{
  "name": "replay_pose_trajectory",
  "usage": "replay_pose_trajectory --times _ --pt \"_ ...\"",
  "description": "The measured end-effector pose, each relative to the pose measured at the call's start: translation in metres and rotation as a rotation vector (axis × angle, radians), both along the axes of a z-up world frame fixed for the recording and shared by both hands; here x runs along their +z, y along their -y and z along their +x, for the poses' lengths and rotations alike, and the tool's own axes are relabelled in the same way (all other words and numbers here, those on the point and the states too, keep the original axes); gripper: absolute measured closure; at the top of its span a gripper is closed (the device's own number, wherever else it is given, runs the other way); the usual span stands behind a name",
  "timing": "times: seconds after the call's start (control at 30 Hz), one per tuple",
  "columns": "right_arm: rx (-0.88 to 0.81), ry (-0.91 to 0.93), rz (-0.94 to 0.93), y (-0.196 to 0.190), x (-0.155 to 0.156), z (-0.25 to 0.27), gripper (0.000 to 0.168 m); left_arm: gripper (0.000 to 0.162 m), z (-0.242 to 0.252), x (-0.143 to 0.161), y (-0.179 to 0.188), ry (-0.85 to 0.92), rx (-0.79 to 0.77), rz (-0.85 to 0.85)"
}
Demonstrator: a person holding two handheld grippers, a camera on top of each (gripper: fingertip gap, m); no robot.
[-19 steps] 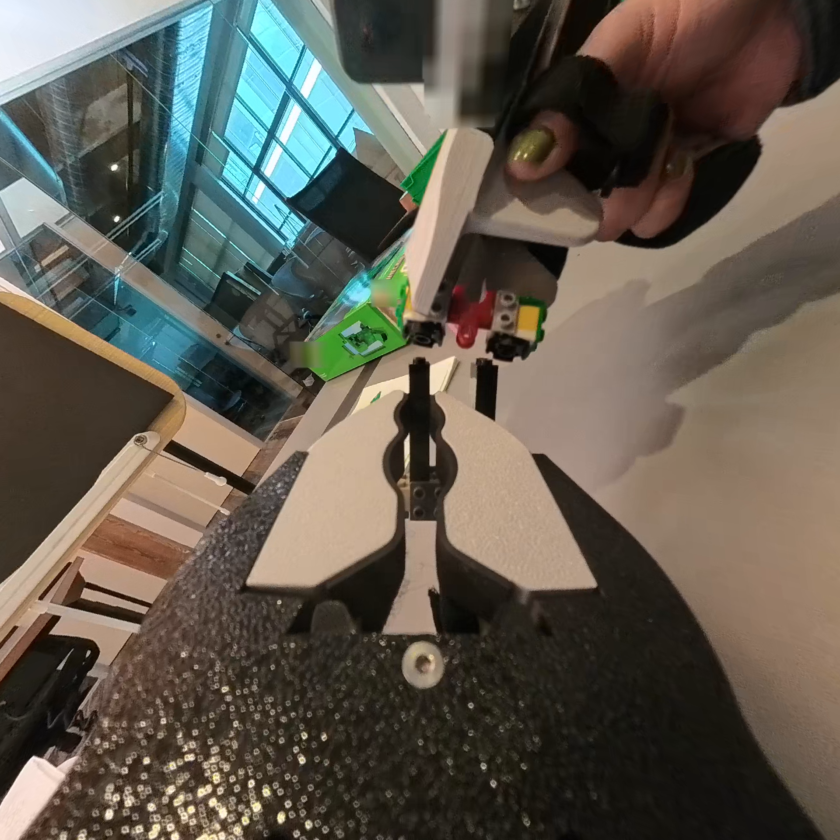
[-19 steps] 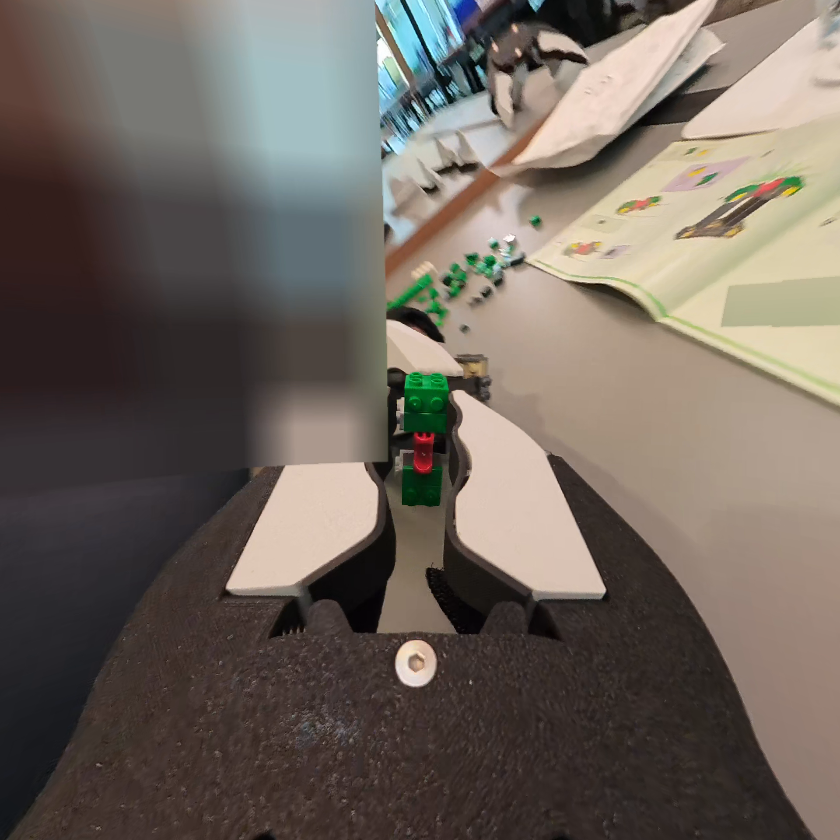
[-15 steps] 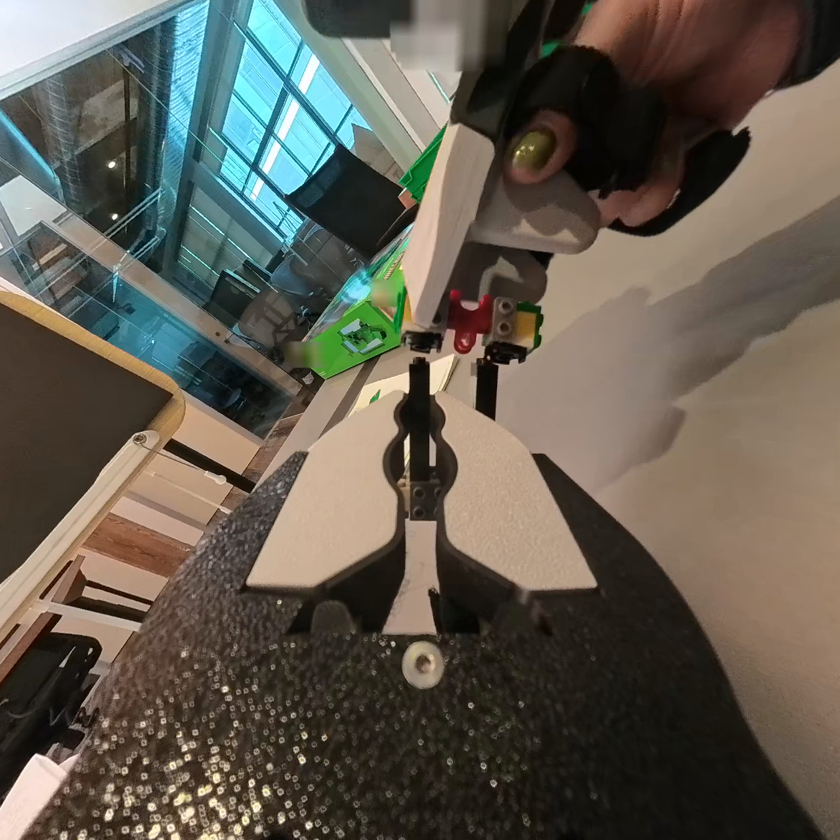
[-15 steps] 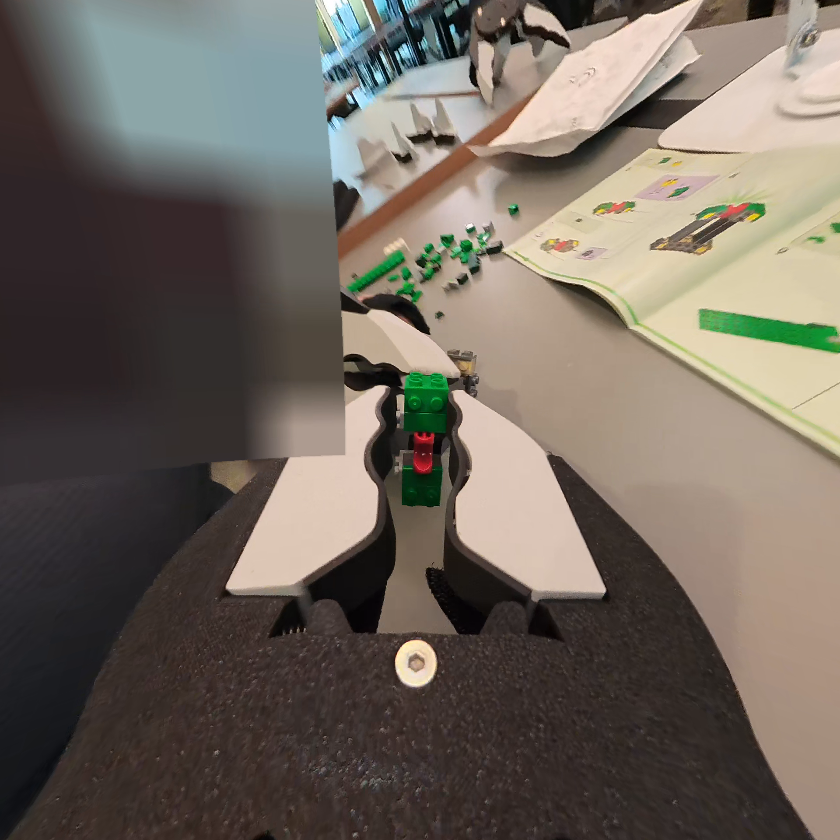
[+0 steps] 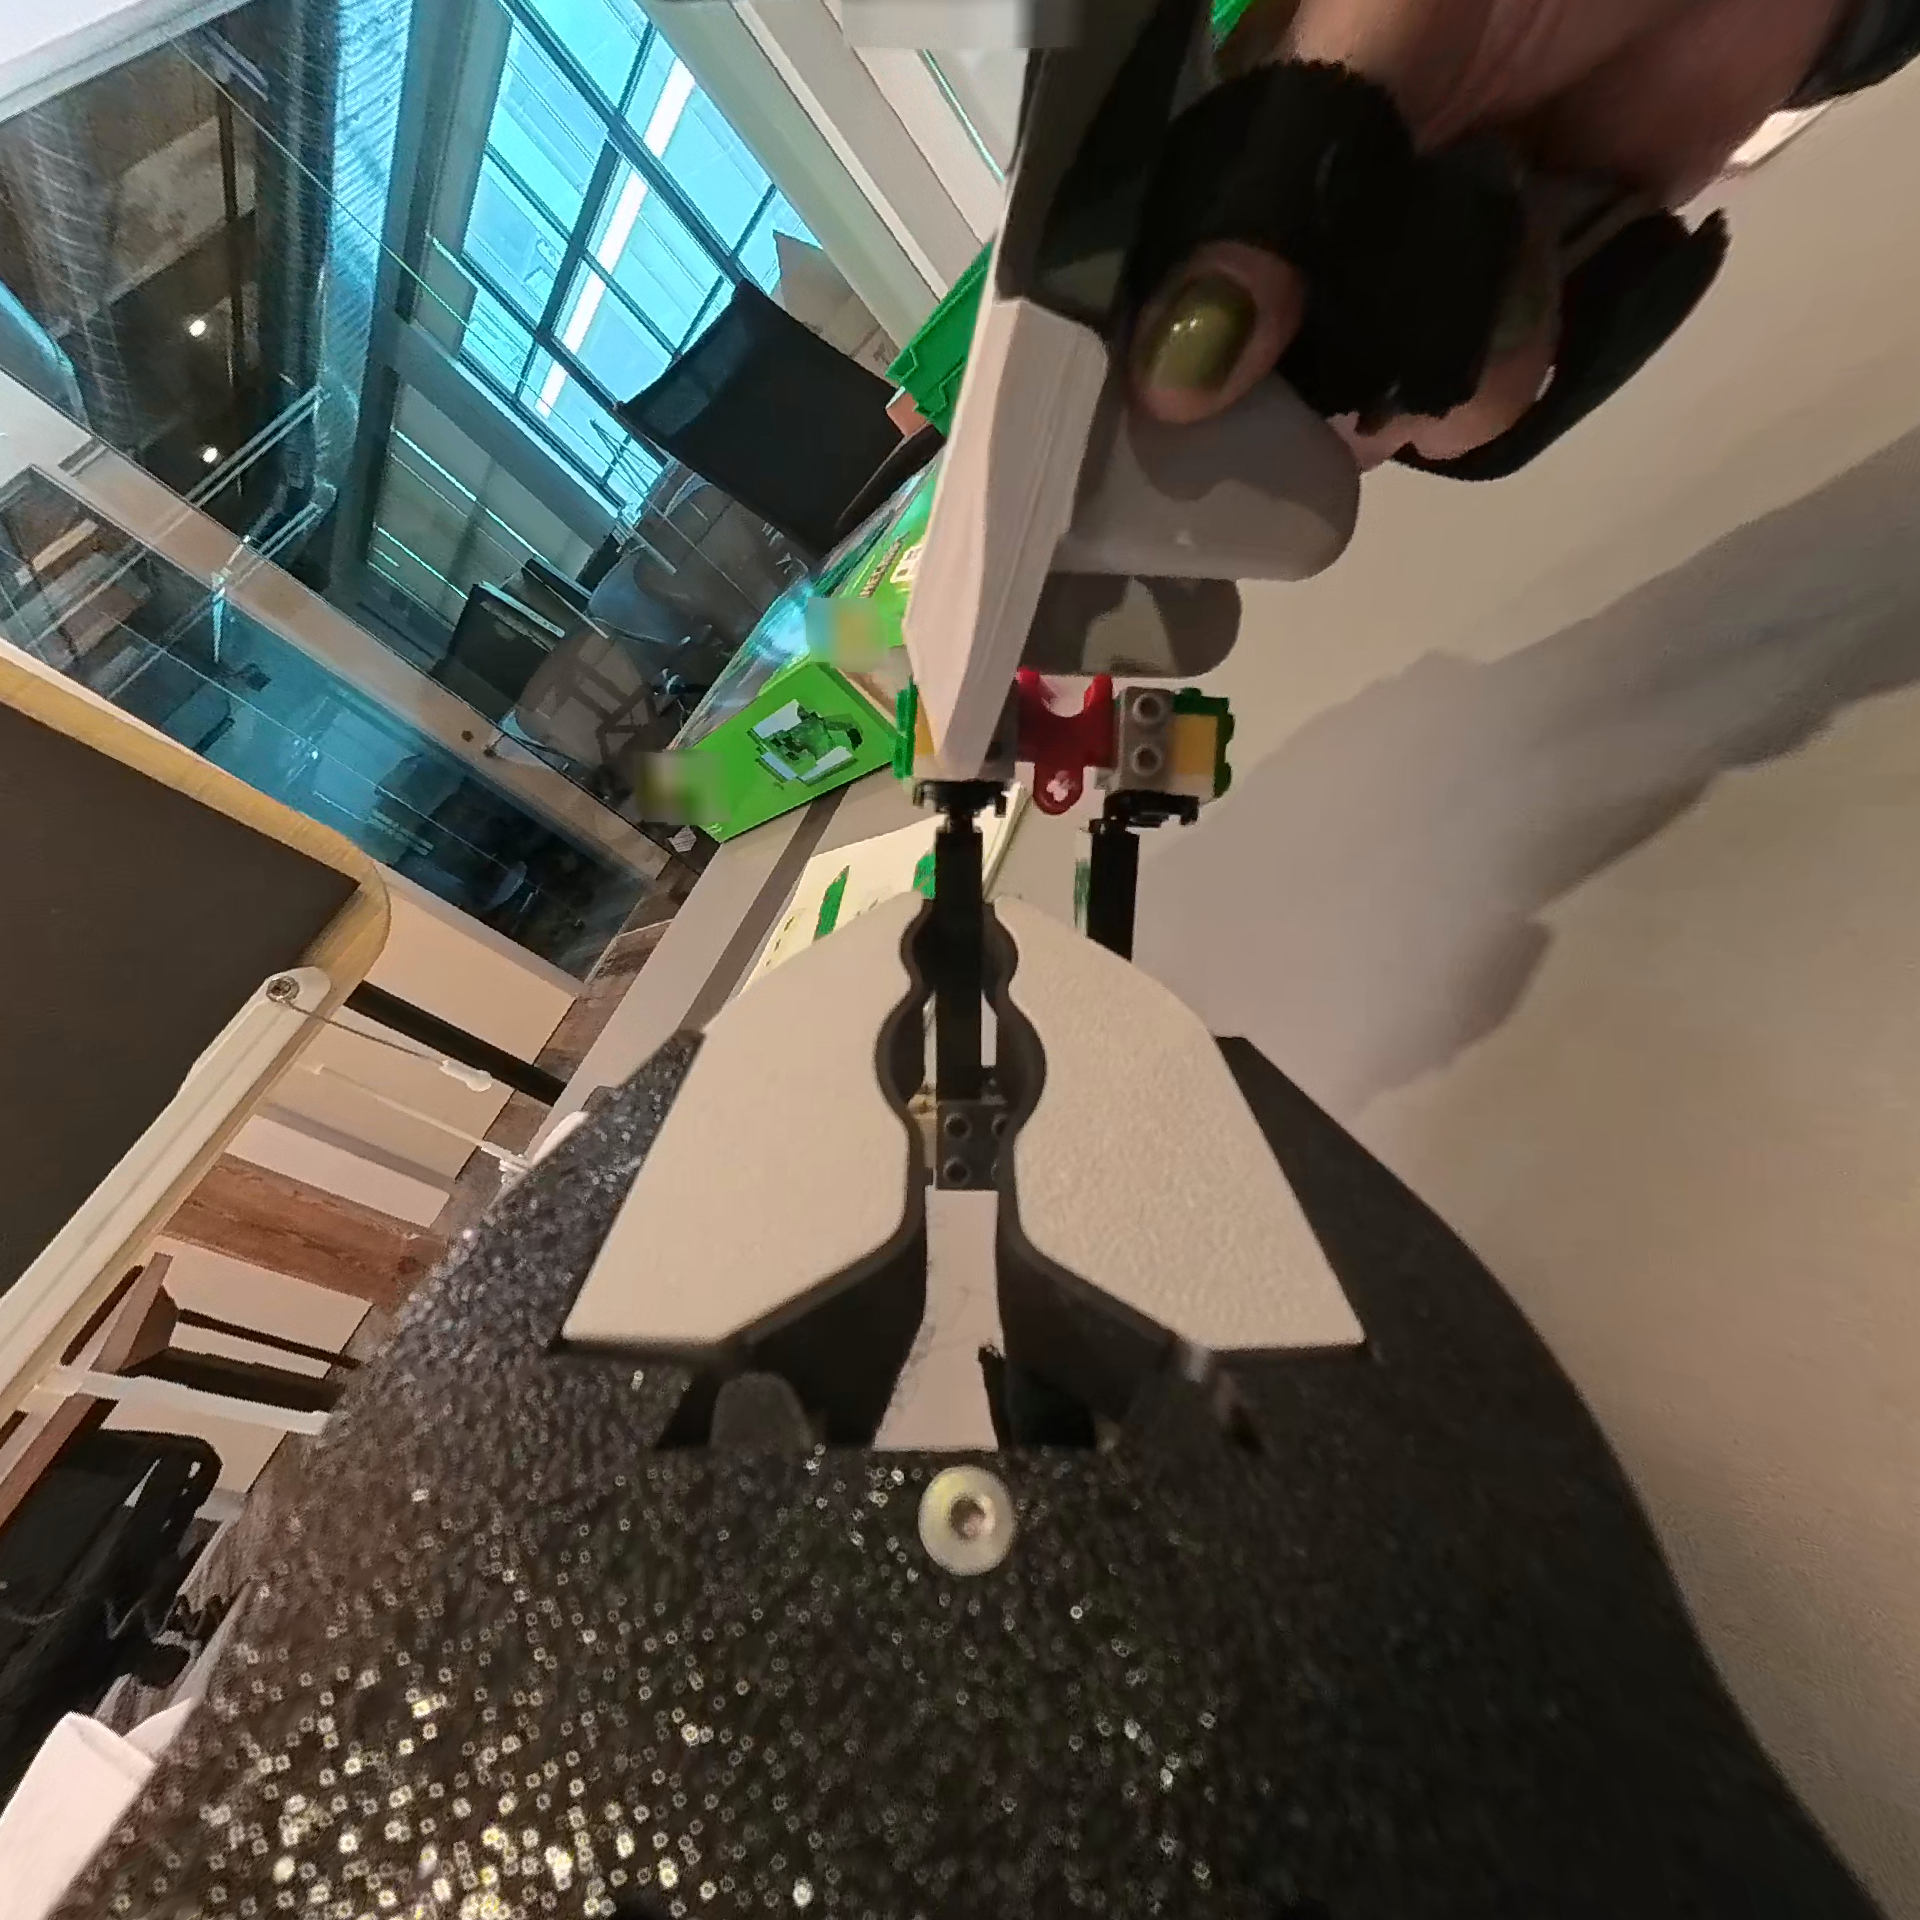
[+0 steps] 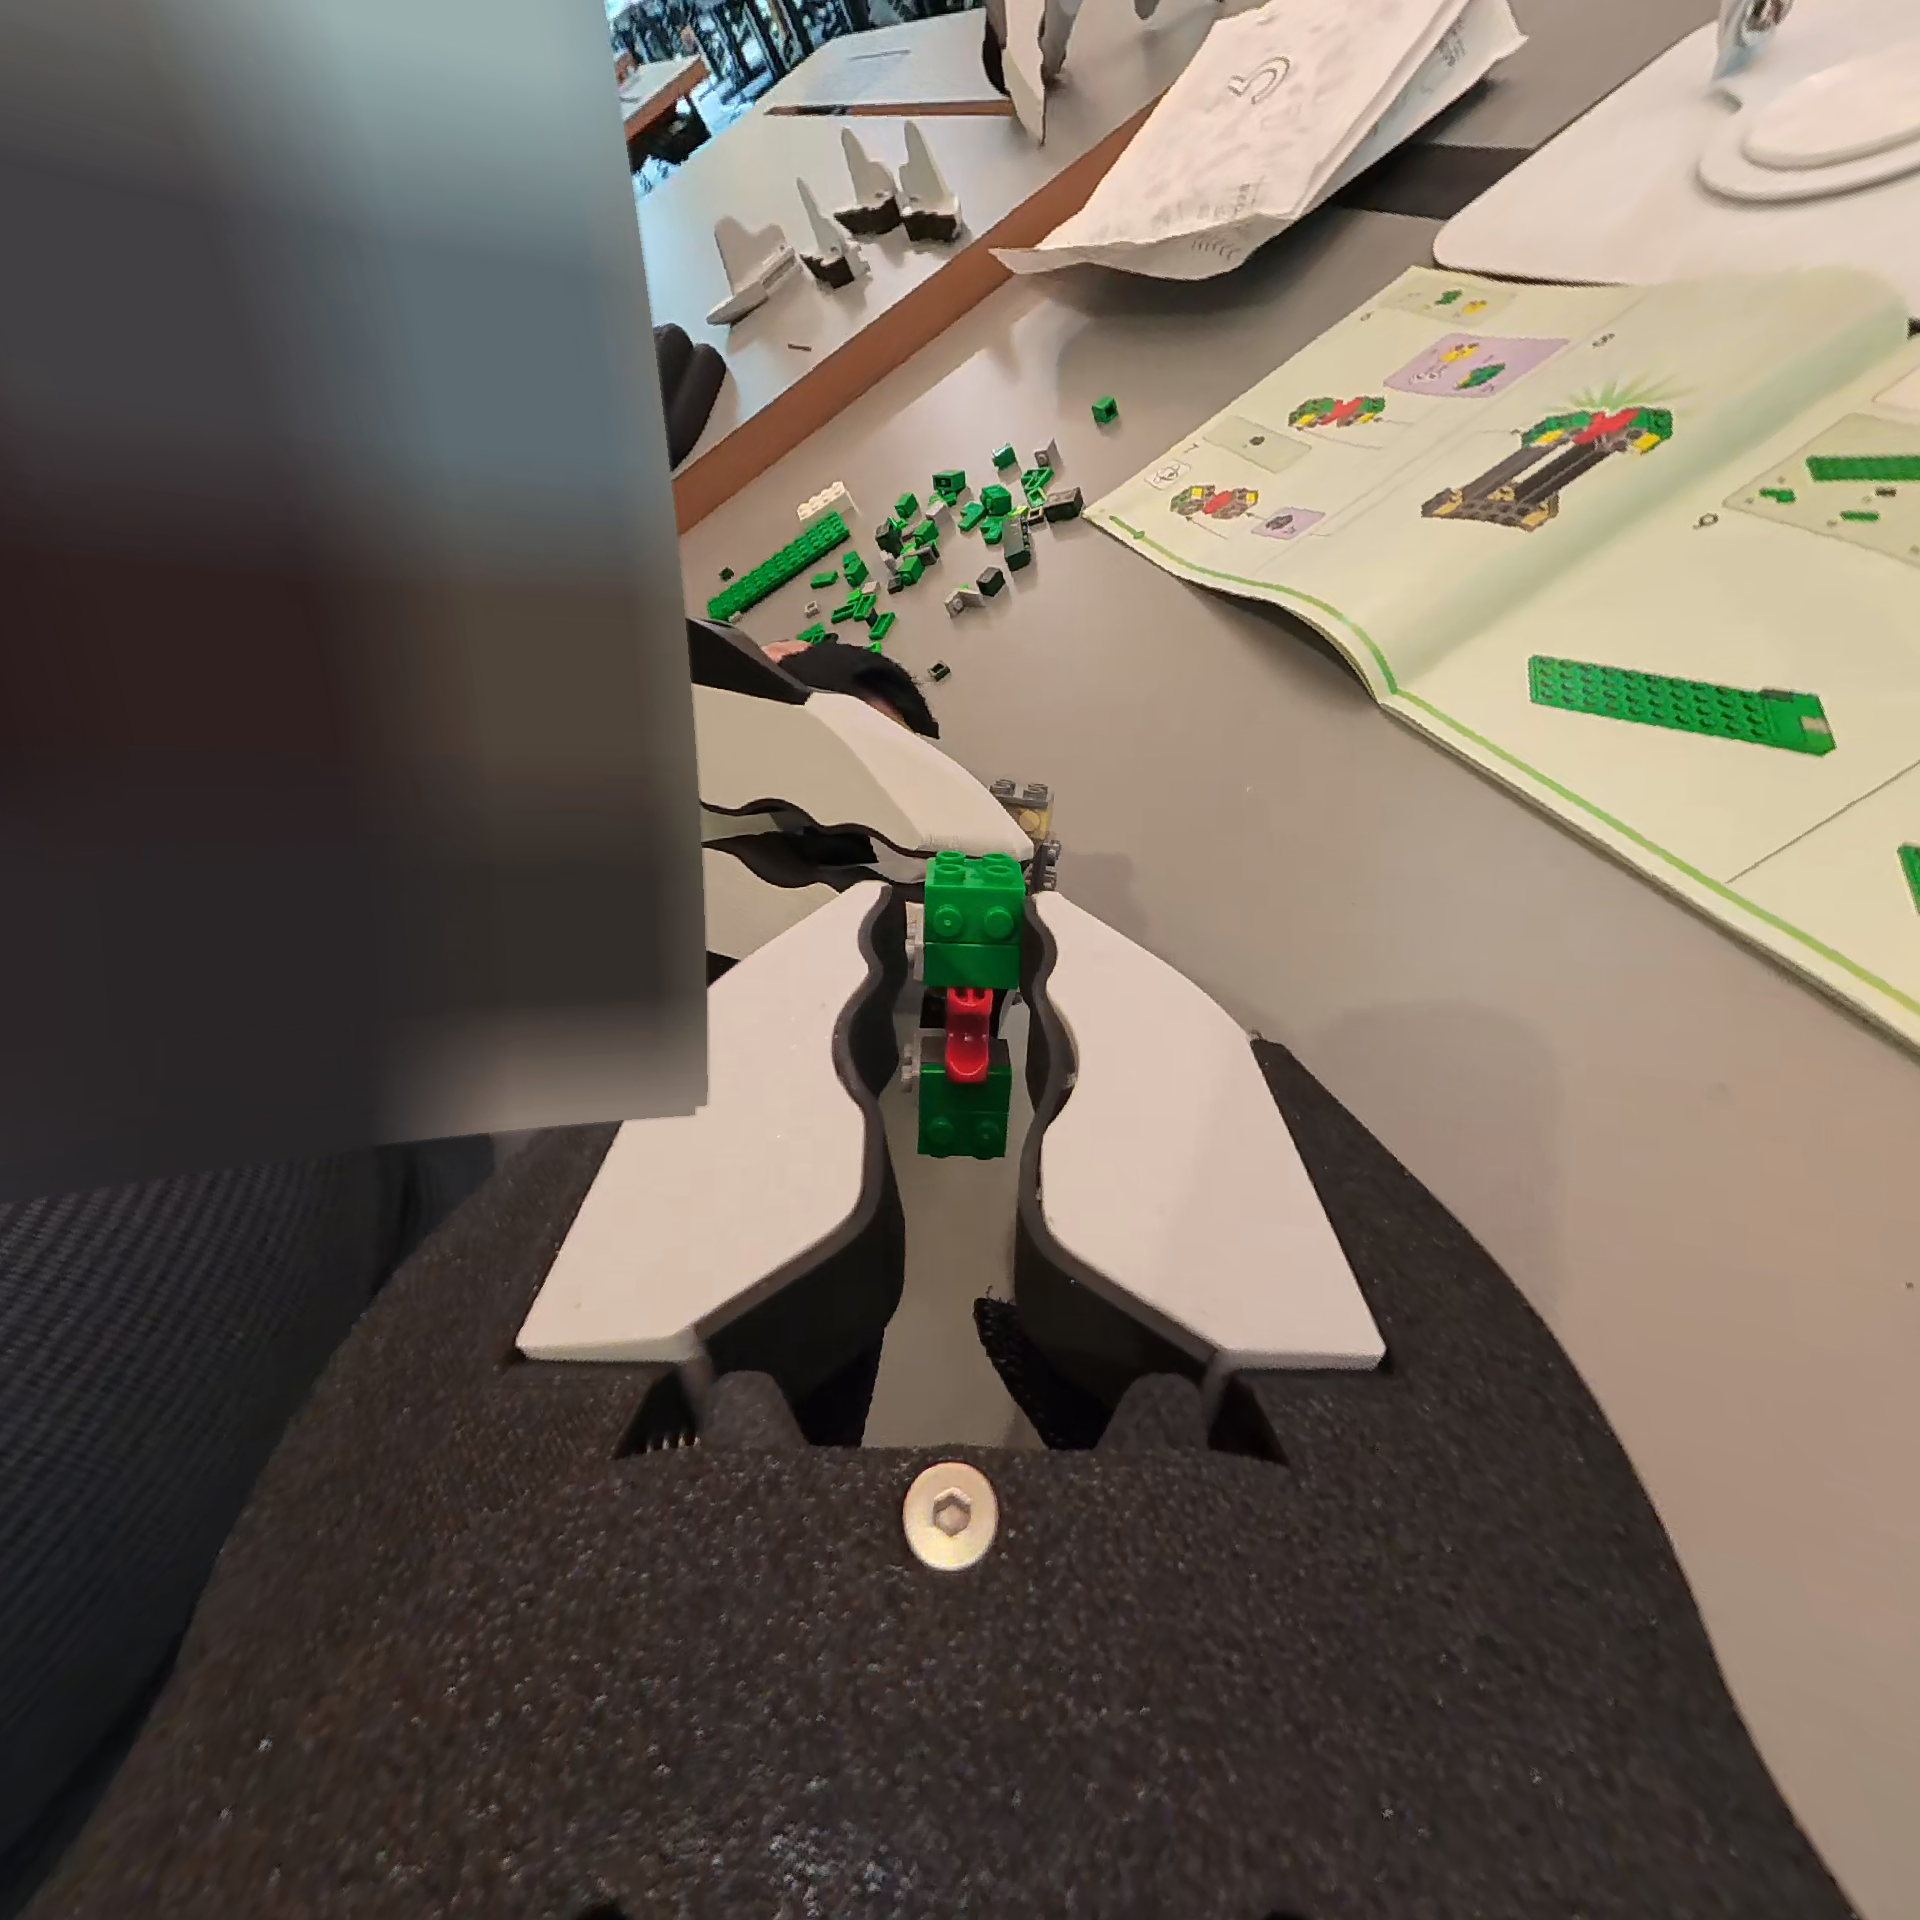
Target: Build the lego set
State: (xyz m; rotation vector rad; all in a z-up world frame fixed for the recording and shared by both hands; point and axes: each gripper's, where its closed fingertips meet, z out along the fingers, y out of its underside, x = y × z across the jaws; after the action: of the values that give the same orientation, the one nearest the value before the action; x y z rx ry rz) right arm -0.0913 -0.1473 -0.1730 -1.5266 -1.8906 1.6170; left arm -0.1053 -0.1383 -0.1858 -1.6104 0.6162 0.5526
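My left gripper (image 5: 958,925) is shut on a lego base with two thin black pillars (image 5: 960,966), its grey foot (image 5: 966,1138) deep between the fingers. My right gripper (image 6: 971,894) is shut on a small green, red and grey lego assembly (image 6: 971,997). In the left wrist view that assembly (image 5: 1101,732) sits on the tips of both pillars, with the right gripper's white fingers (image 5: 997,520) clamped on it and a gloved hand (image 5: 1382,208) behind. In the right wrist view the left gripper's white finger (image 6: 883,774) shows just beyond the assembly.
A pile of loose green and grey lego pieces (image 6: 914,540) lies on the grey table (image 6: 1299,935). An open instruction booklet (image 6: 1610,582) lies to the right, a white paper bag (image 6: 1268,135) behind. A green lego box (image 5: 790,748) stands far off in the left wrist view.
The right gripper has brought its assembly down onto the tips of the two black pillars; a small gap before is now closed. The left gripper has held still.
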Motion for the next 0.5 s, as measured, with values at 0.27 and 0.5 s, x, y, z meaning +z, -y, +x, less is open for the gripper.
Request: replay_pose_trajectory --times 0.27,0.5 --pt "-0.028 0.029 -0.027 -0.0004 -0.0051 0.0026 0.148 0.155 -0.0013 -0.003 -0.001 0.0 0.008 -0.02" --pt "-0.015 0.052 0.037 -0.0003 -0.0083 0.005 0.148 0.155 -0.0024 -0.0025 -0.0009 -0.003 0.015 -0.019"
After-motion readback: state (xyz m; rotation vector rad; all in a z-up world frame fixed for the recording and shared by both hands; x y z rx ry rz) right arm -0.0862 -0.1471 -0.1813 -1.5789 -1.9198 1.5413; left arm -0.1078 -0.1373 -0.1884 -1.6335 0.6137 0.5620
